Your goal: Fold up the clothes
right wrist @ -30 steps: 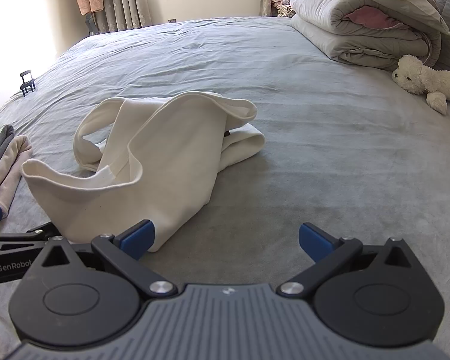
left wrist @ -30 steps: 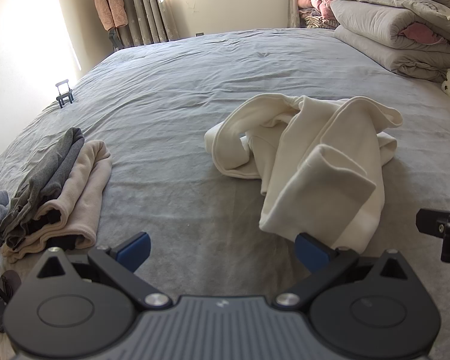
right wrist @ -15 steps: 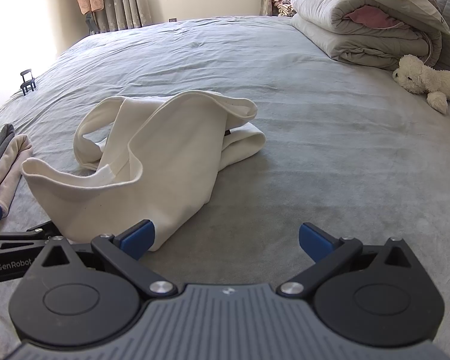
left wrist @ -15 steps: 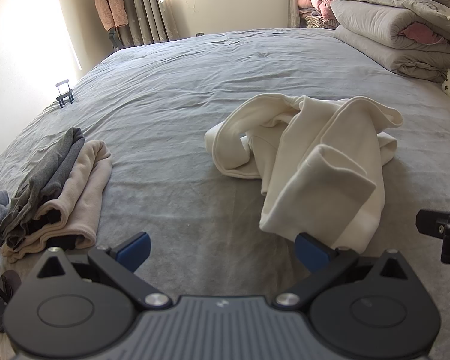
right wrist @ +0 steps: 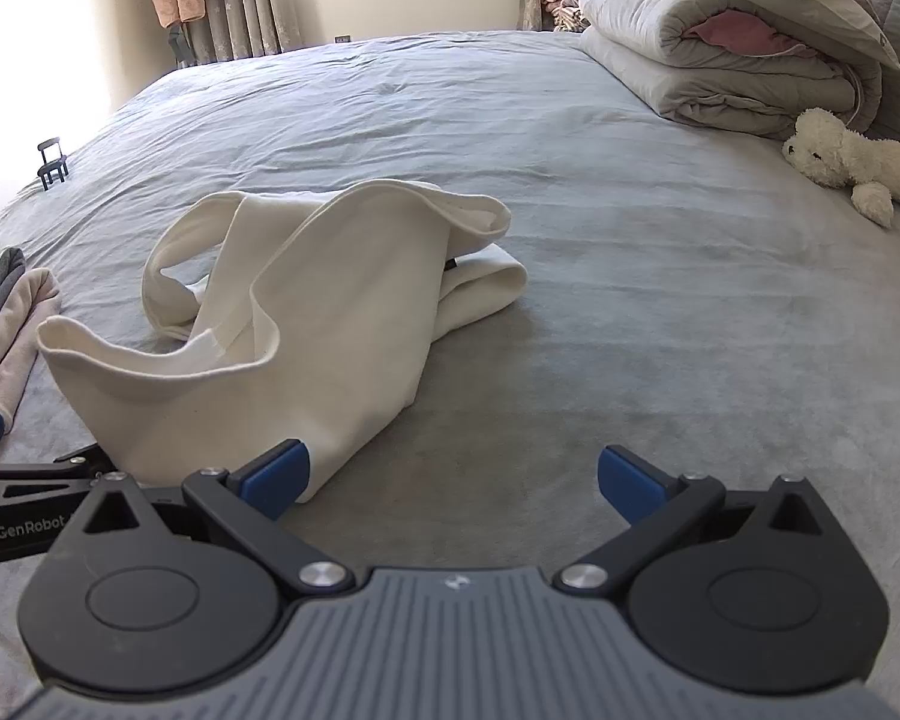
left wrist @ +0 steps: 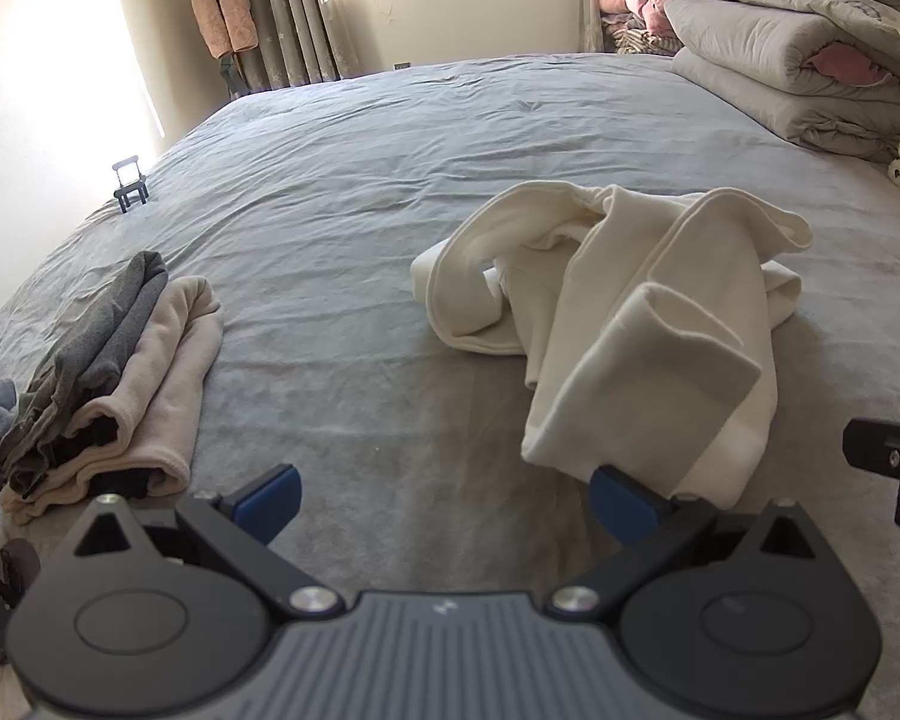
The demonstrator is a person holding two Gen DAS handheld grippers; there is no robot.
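**Cream garment lies crumpled, both grippers wide and empty**

The cream garment [left wrist: 642, 324] lies in a loose heap on the grey bed [left wrist: 390, 180], near its front middle, with one open cuff or leg end standing up at the near side and a loop of cloth curling off to the left. It looks like soft fleece, thick enough to hold its own folds; which piece of clothing it is cannot be told for sure.

The left hand-held gripper [left wrist: 444, 495] hovers just short of the heap, fingers spread apart and holding nothing, its right pad close by the near hem. The right hand-held gripper [right wrist: 453, 474] is likewise spread and empty, its left pad just beside the same near edge.

The step in hand is probably the first pick-up. Best to take two corners of the near hem, one per gripper, lift and shake the cloth flat before any crease is set; pinching a doubled layer would drag the tangle along.

To the left sits a stack of folded clothes [left wrist: 120, 378]. Far right lie rolled duvets [right wrist: 720, 48] and a plush toy [right wrist: 852, 162].
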